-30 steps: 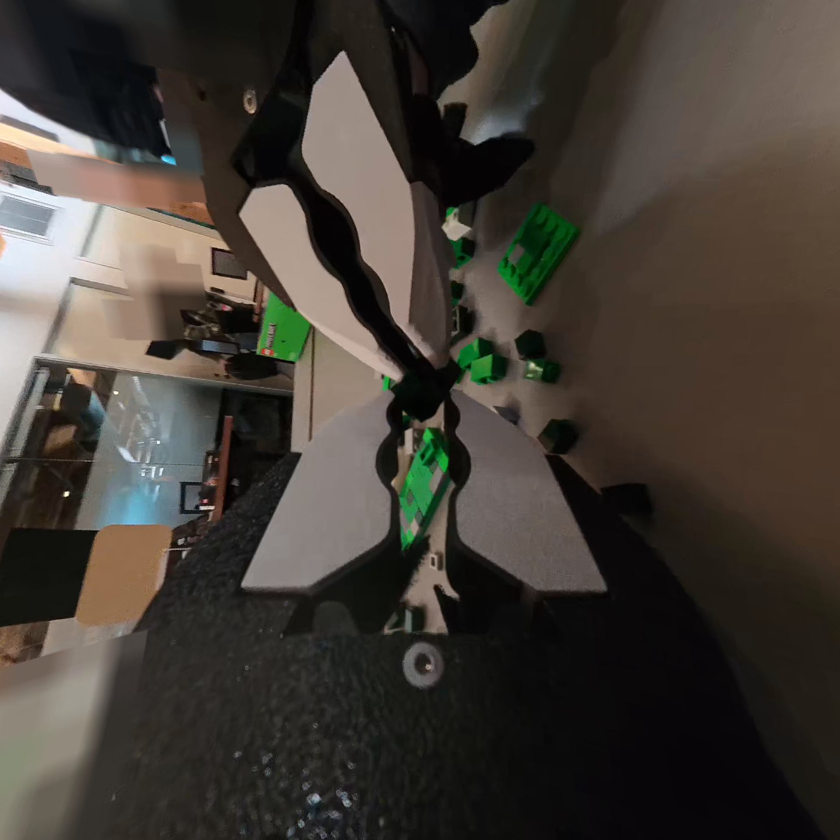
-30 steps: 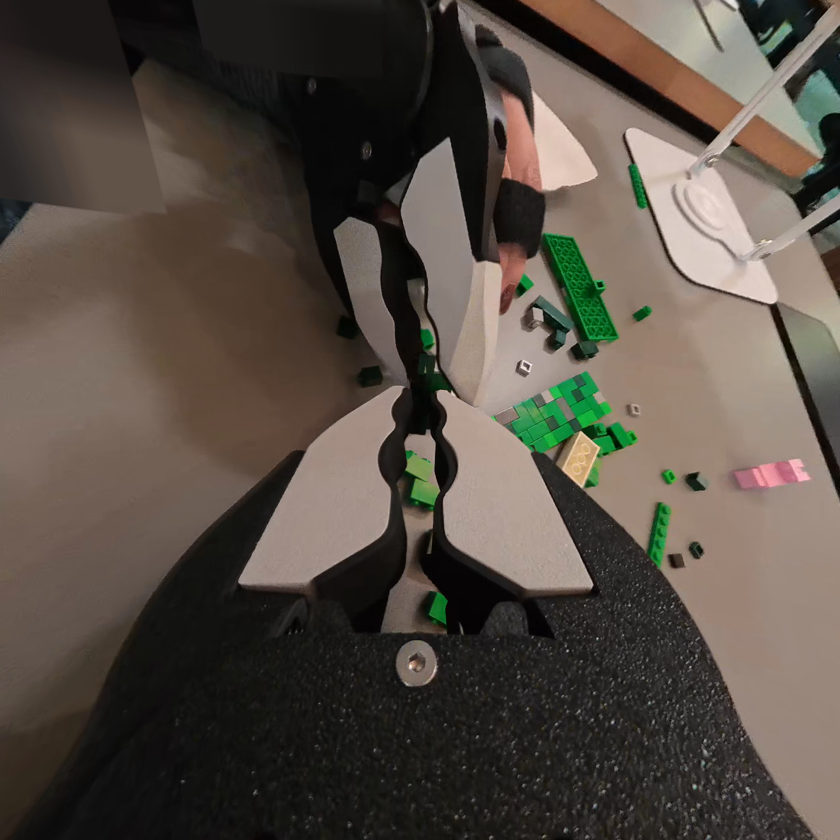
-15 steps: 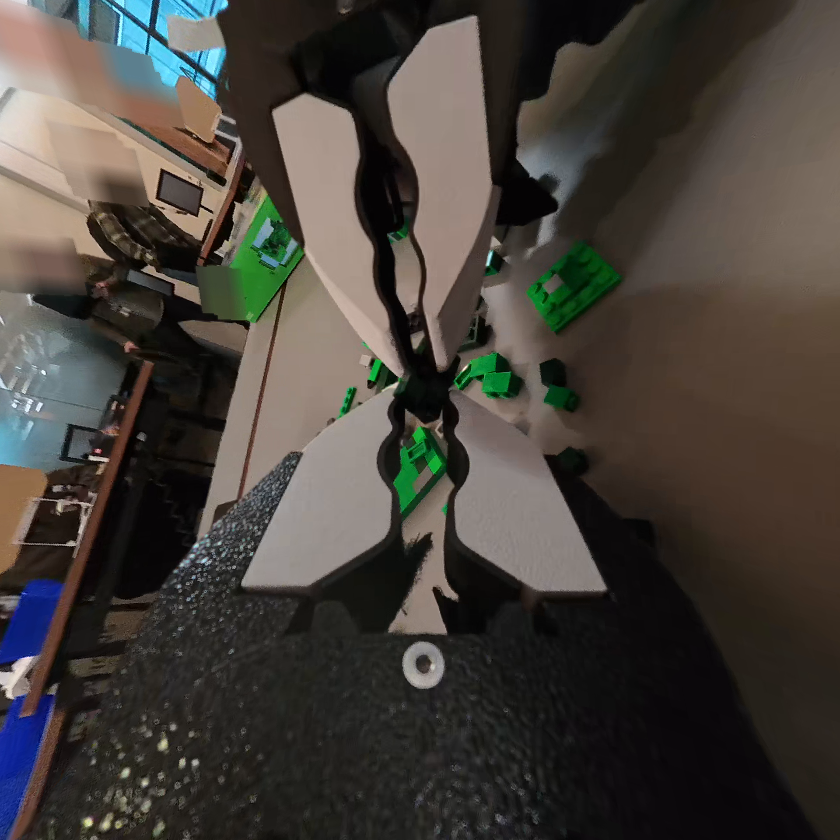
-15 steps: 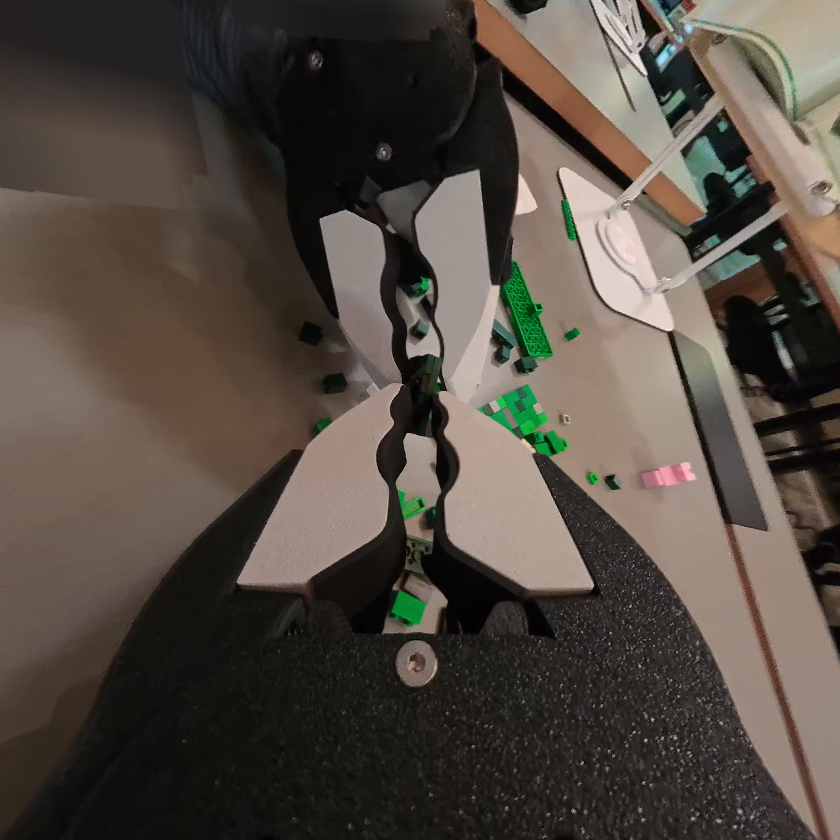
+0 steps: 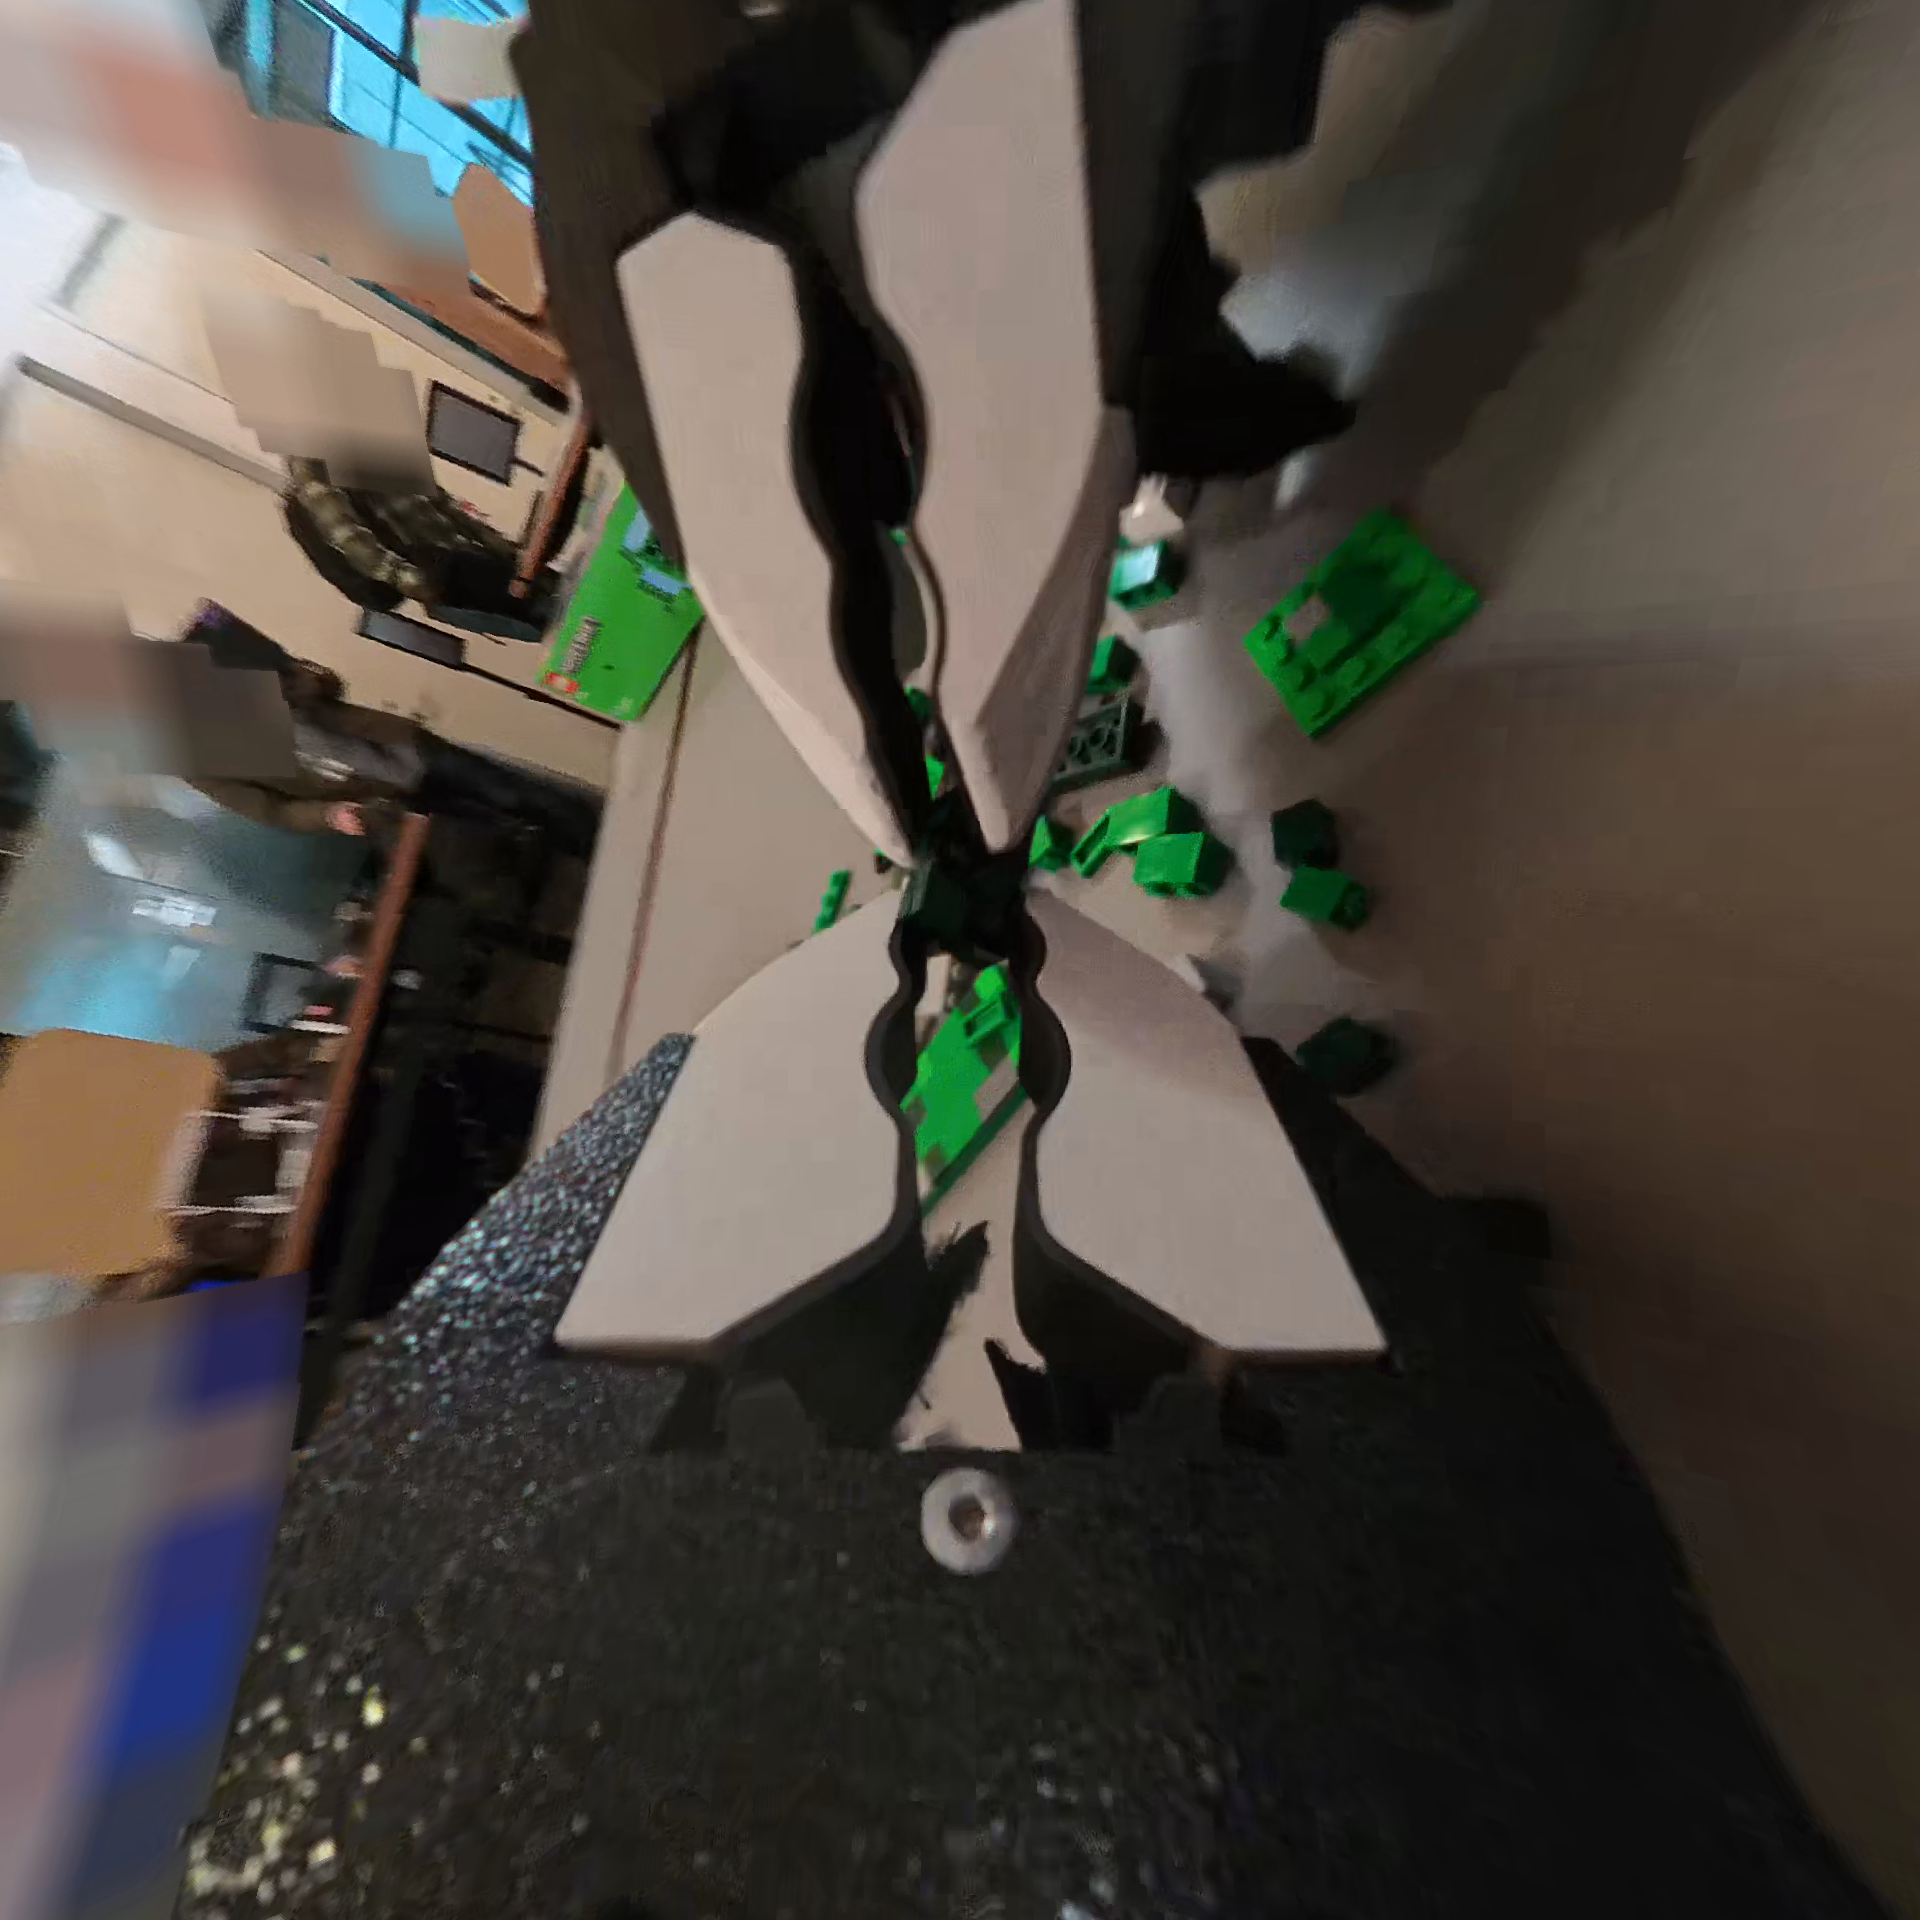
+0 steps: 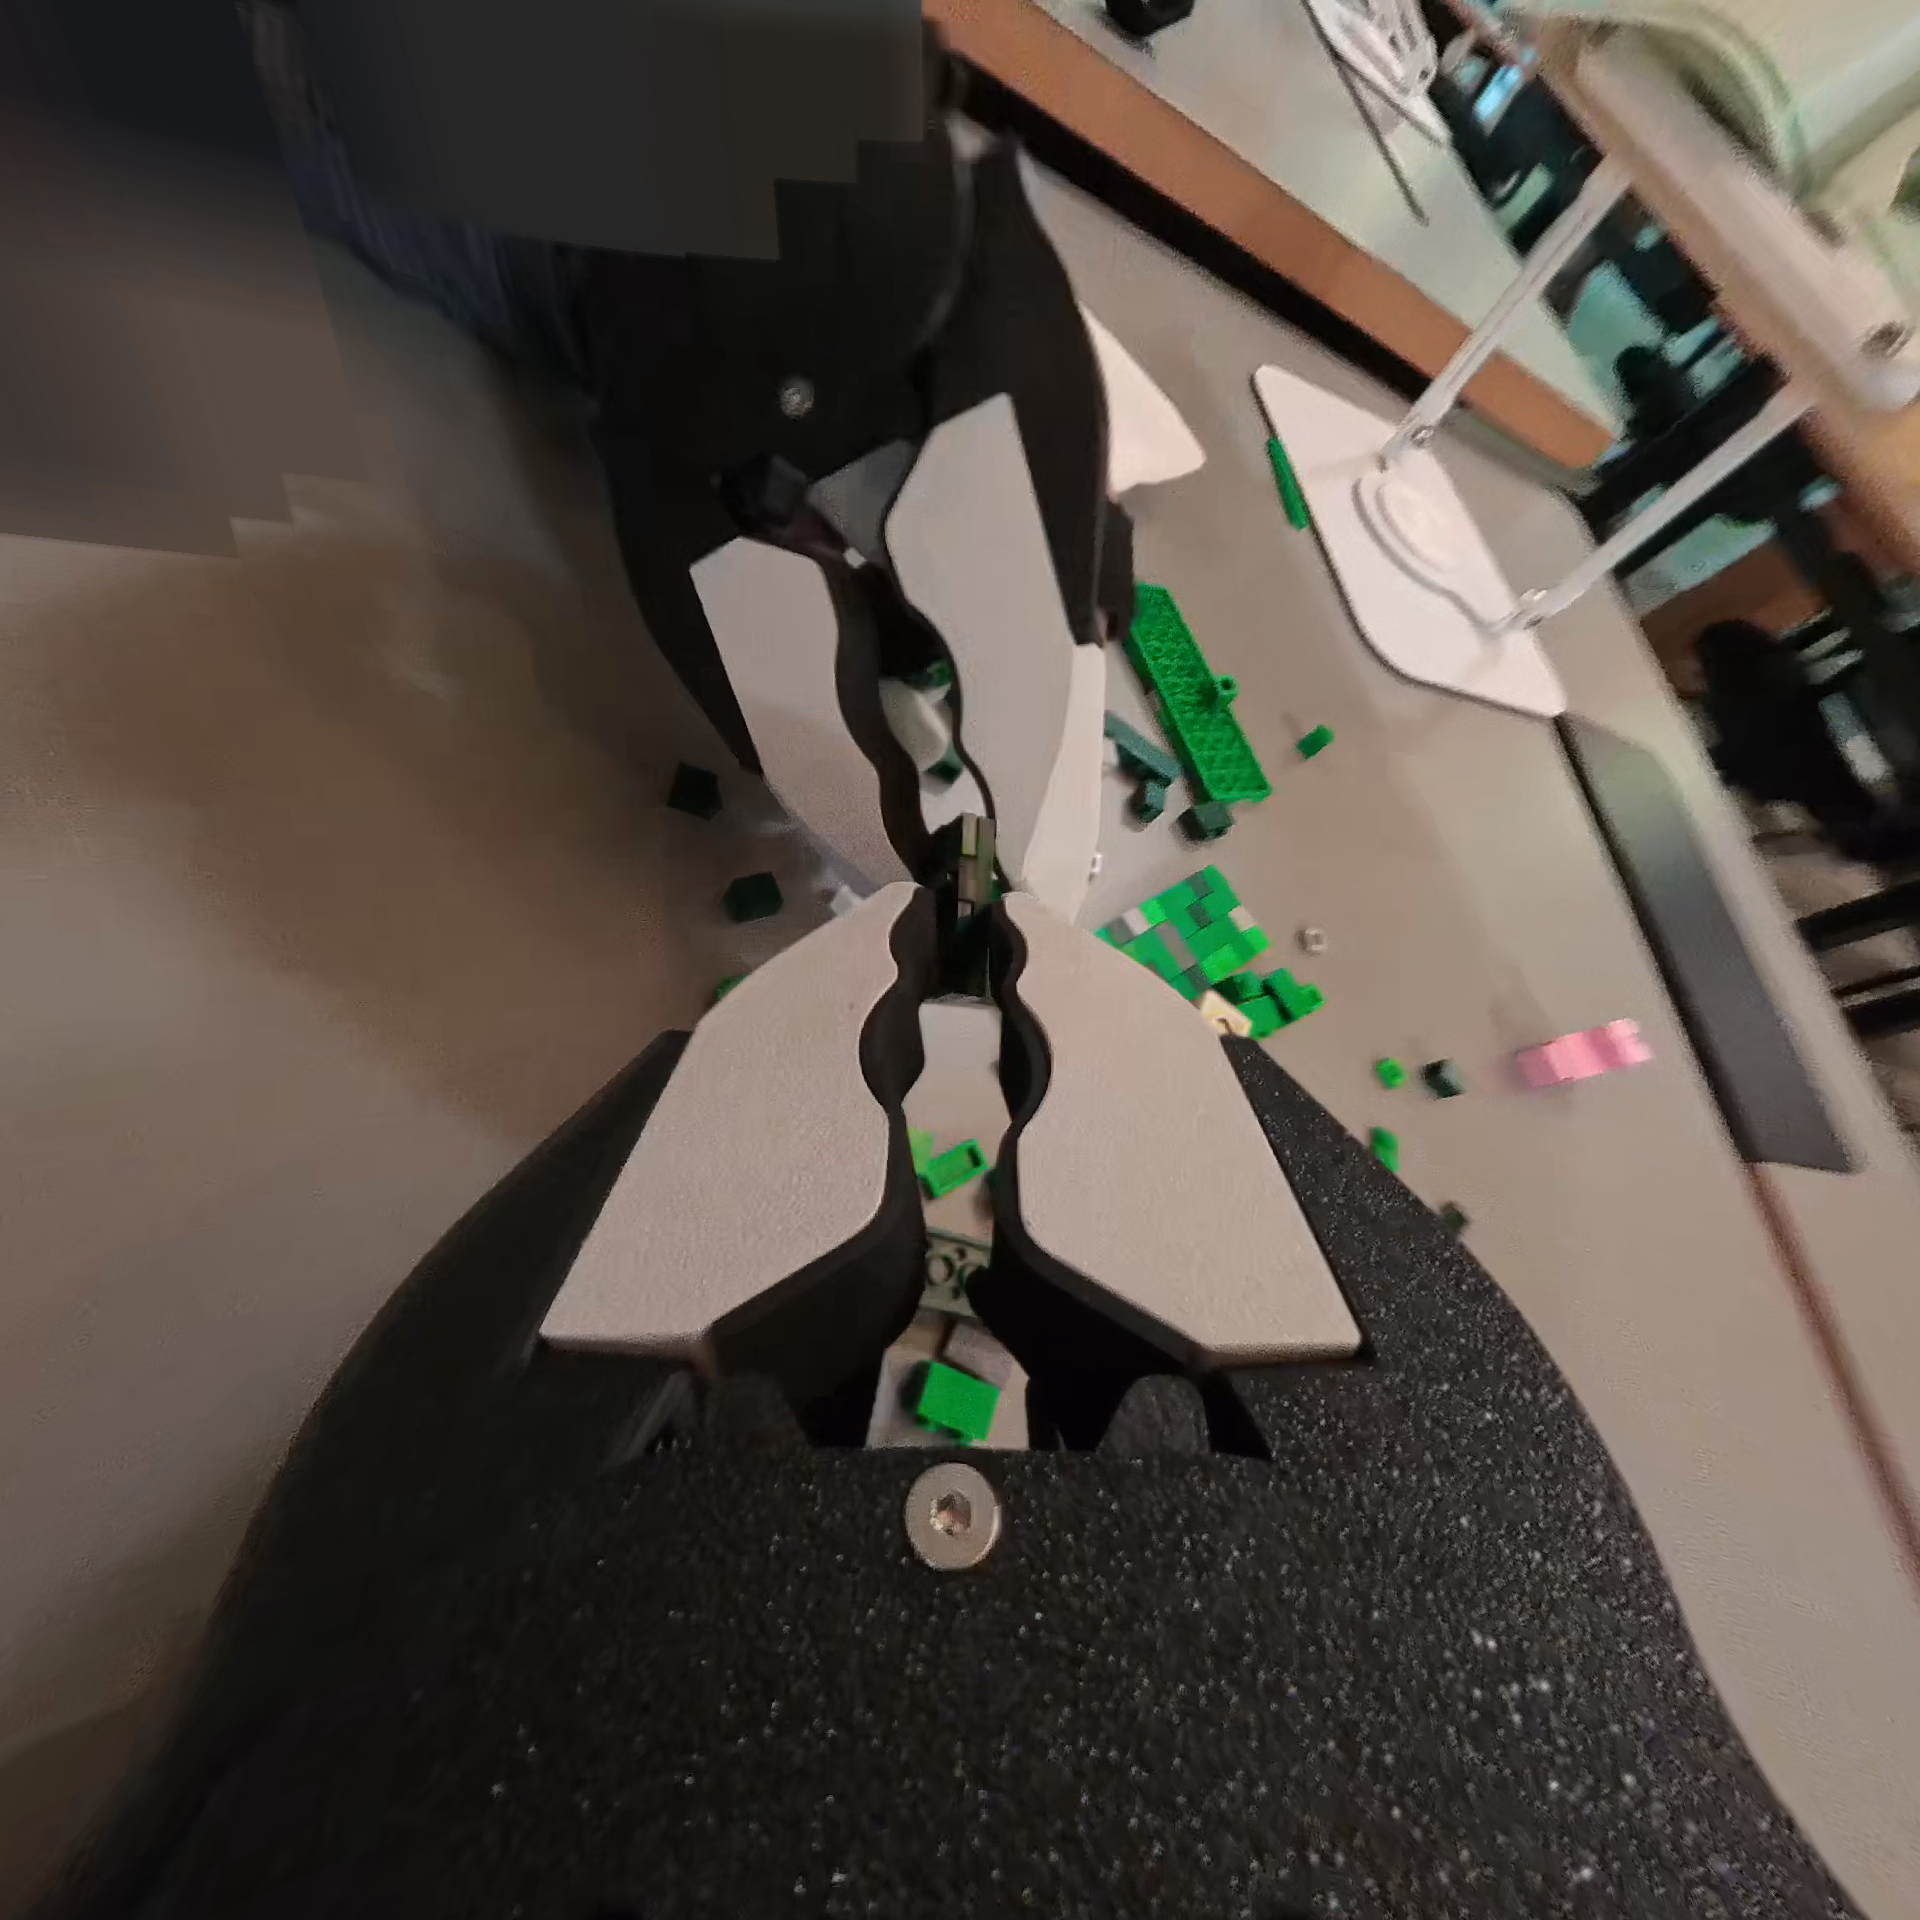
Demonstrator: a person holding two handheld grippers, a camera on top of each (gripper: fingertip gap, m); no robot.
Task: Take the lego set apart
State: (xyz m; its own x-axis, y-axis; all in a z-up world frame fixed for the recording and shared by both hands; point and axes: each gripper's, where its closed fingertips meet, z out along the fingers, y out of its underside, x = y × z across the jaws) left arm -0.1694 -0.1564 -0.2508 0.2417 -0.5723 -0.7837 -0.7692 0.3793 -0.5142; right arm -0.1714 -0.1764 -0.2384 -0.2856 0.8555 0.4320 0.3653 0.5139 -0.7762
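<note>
My left hand-held gripper point(image 5: 961, 914) is closed tip to tip against my right hand-held gripper point(image 6: 961, 914), and both pinch the same small dark green lego piece point(image 6: 968, 883), held in the air above the grey counter point(image 6: 312, 831). Each pair of jaws is nearly shut, with only that little stack of bricks between the tips. I judge the two grips oppose each other so that I can twist or pull the stack into separate bricks; how many bricks it holds is too blurred to tell. On the left of the right wrist view, two loose dark green bricks point(image 6: 694, 788) lie on bare counter. Under and just right of the grippers lies a patchwork green and grey plate assembly point(image 6: 1195, 935), not yet broken down, with a long bright green plate point(image 6: 1195, 696) beyond it. Farther right sit a pink piece point(image 6: 1579, 1060) and the white base of a stand point(image 6: 1403, 551), well apart from the work. In the left wrist view, a studded green plate point(image 5: 1361, 623) and scattered green bricks point(image 5: 1174, 852) lie on the counter, probably set aside after being pulled off.
</note>
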